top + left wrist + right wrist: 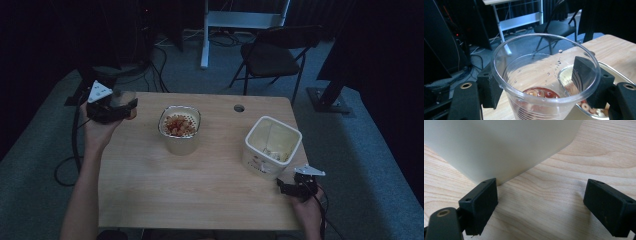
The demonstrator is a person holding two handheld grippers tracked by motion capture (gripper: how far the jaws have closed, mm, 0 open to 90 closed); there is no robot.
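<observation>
Holding a clear ribbed plastic cup (544,82) clamped between its jaws, the left gripper (111,106) hangs off the wooden table's (200,195) left edge, beside the round metal bowl of cereal rings (180,127). Pouring looks finished; next the cup likely needs setting down upright. The right gripper (541,205) rests spread and empty beside the white square tub (272,145). The tub's contents are too dim to make out.
</observation>
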